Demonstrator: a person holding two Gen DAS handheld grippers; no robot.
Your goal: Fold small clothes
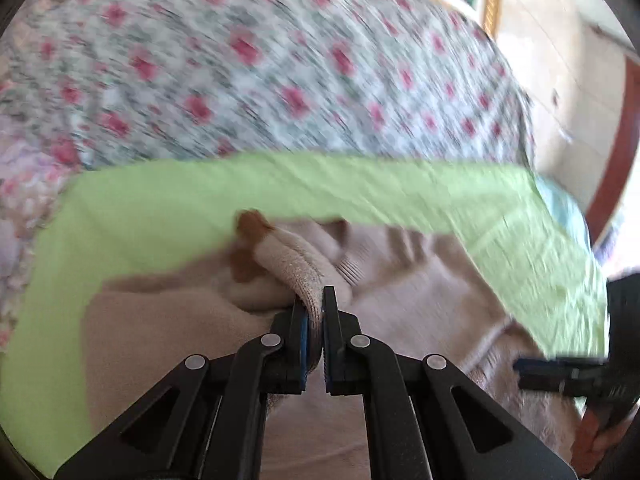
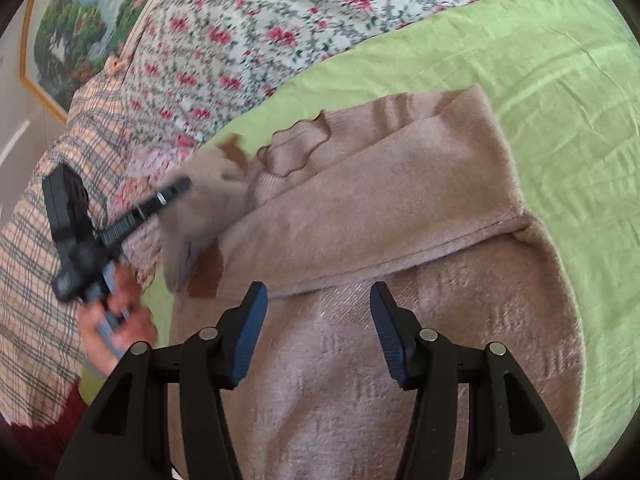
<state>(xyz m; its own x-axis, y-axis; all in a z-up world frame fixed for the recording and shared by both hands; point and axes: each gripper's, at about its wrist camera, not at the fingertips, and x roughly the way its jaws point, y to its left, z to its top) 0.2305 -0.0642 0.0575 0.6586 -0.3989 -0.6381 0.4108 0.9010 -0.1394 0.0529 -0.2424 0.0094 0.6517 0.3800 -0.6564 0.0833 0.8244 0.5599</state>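
Note:
A small beige-pink knit sweater (image 2: 360, 216) lies on a light green sheet (image 2: 540, 80), one sleeve folded across its body. My left gripper (image 1: 315, 300) is shut on the ribbed cuff of the other sleeve (image 1: 296, 268) and holds it lifted over the garment; it also shows in the right wrist view (image 2: 182, 186), blurred, with the sleeve (image 2: 192, 220) hanging from it. My right gripper (image 2: 318, 300) is open and empty just above the sweater's lower body; it shows at the right edge of the left wrist view (image 1: 560, 372).
A floral quilt (image 1: 240, 60) lies beyond the green sheet (image 1: 160, 216). A plaid cloth (image 2: 60, 184) lies at the left. A framed picture (image 2: 80, 20) hangs on the wall behind. A wooden floor and door (image 1: 580, 80) are at the right.

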